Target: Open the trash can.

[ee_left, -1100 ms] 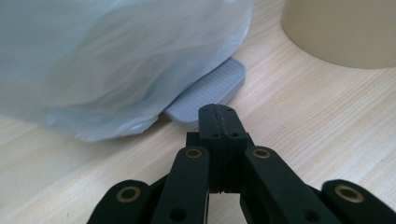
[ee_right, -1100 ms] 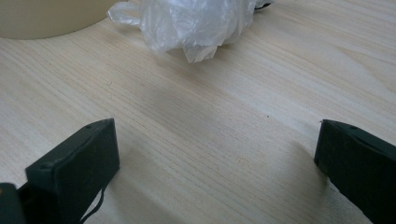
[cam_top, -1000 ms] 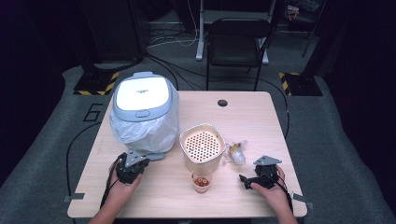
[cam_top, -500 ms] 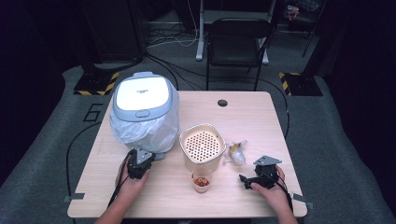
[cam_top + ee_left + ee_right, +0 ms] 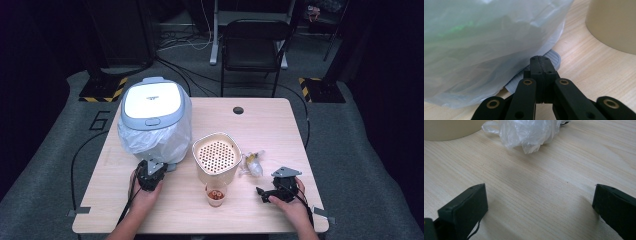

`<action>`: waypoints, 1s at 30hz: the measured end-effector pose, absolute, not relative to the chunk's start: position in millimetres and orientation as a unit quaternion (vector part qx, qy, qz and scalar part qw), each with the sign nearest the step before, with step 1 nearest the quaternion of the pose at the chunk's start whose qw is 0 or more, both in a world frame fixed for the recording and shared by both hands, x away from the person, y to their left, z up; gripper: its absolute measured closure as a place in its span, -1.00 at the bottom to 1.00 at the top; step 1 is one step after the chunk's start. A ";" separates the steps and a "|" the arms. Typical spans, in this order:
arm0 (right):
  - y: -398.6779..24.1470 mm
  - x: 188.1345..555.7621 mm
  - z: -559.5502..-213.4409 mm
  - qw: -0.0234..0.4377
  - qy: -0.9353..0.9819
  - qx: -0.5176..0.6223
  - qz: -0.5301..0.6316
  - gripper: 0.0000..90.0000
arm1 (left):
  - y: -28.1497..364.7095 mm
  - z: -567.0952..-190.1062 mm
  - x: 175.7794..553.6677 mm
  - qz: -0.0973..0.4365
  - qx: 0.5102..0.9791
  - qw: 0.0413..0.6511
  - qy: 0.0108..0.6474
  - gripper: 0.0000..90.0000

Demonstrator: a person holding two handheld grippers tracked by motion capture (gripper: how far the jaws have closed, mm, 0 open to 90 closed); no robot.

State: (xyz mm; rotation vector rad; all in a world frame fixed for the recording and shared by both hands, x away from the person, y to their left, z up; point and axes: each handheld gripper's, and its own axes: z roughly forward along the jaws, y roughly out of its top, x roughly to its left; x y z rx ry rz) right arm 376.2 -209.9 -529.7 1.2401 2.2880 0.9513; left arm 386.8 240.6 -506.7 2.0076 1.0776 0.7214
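A grey-lidded bin (image 5: 152, 117) lined with a clear plastic bag (image 5: 486, 37) stands at the table's left. My left gripper (image 5: 153, 168) is at its base; its jaws (image 5: 541, 60) are shut with nothing between them, their tips just over the bin's grey ribbed pedal (image 5: 555, 58) under the bag's bulge. To the right, my right gripper (image 5: 261, 191) rests low over the bare wood, its jaws (image 5: 540, 202) wide open and holding nothing. A crumpled clear plastic wrapper (image 5: 529, 132) lies a short way ahead of it.
A beige container with a perforated top (image 5: 216, 155) stands mid-table, next to the bin. A small cup of orange pieces (image 5: 215, 195) sits just in front of it. The crumpled wrapper (image 5: 252, 164) lies to the container's right. A black chair (image 5: 255, 45) stands beyond the table's far edge.
My left gripper has moved right and forward, down to the bin's base. The right gripper has stayed where it was.
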 end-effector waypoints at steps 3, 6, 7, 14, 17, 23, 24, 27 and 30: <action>-209.9 376.1 -529.3 0.182 0.812 0.441 0.336 -1.00 | 242.1 -510.0 386.4 0.288 0.765 0.376 0.437 0.89; -209.8 376.2 -529.7 0.185 0.811 0.440 0.337 -1.00 | 241.7 -511.1 386.2 0.295 0.756 0.378 0.446 0.80; -210.0 376.2 -529.6 0.183 0.812 0.440 0.337 -1.00 | 241.3 -511.9 386.3 0.299 0.752 0.379 0.448 0.80; -209.9 376.1 -529.7 0.185 0.811 0.440 0.337 -1.00 | 230.5 -515.6 382.4 0.330 0.744 0.364 0.453 0.96; -209.7 375.7 -529.9 0.184 0.811 0.440 0.339 -1.00 | 232.8 -516.0 382.6 0.318 0.736 0.376 0.464 0.99; -209.8 375.8 -530.0 0.184 0.811 0.439 0.340 -1.00 | 240.1 -520.0 383.0 0.301 0.714 0.406 0.485 0.99; -209.7 375.6 -529.9 0.184 0.811 0.440 0.339 -1.00 | 239.7 -520.0 382.7 0.303 0.716 0.403 0.483 0.99; -209.8 375.8 -530.0 0.184 0.811 0.439 0.340 -1.00 | 234.3 -521.4 380.9 0.310 0.720 0.393 0.481 0.99; -209.7 375.6 -529.9 0.184 0.811 0.440 0.339 -1.00 | 235.5 -520.7 381.7 0.313 0.725 0.385 0.478 0.99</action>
